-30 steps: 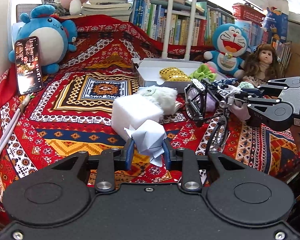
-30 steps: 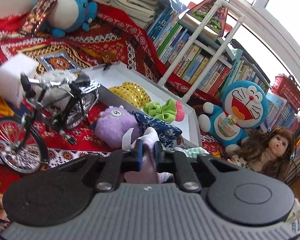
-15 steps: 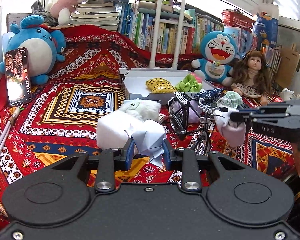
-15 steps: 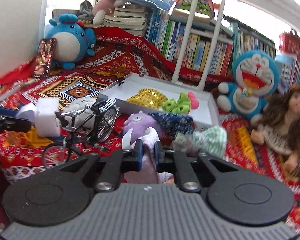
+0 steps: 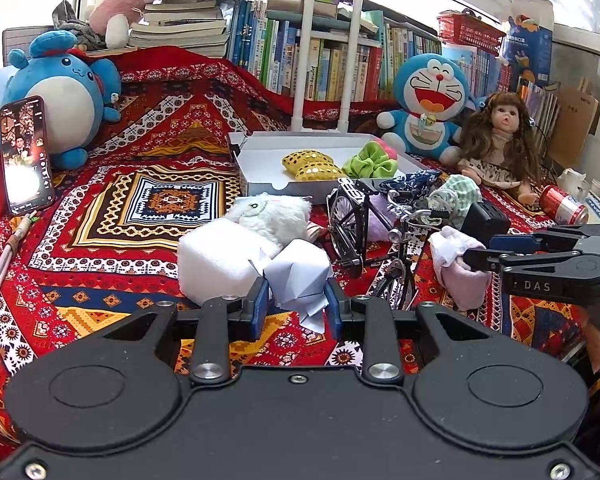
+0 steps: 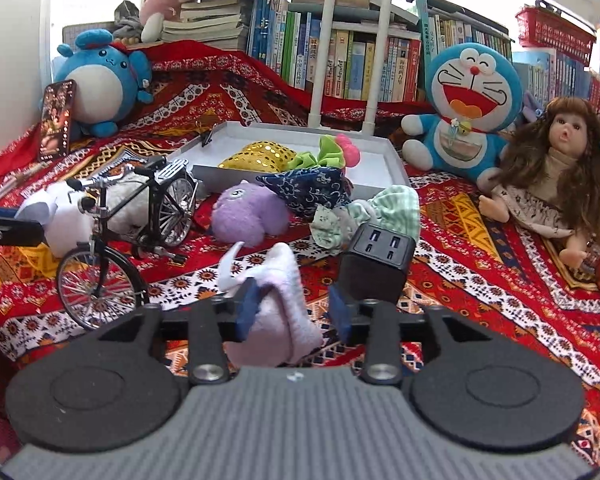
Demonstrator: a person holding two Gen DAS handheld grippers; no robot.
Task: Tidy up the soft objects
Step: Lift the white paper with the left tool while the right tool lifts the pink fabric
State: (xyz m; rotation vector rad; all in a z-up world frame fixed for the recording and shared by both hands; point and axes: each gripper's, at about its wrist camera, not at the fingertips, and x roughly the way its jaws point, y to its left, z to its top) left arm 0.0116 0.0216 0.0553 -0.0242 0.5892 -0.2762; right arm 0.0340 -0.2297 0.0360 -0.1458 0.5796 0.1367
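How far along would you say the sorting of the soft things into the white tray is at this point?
Done: the gold sequin pouch and green scrunchie lie in the white tray. In hand: the left gripper holds a white paper figure; the right gripper is opening around a pink cloth. Left: the purple plush, blue cloth and checked cloth.

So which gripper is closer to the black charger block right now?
Right. The right gripper is just short of the black charger block, jaws opening around a pale pink cloth. The left gripper, shut on white paper, is beyond the toy bicycle.
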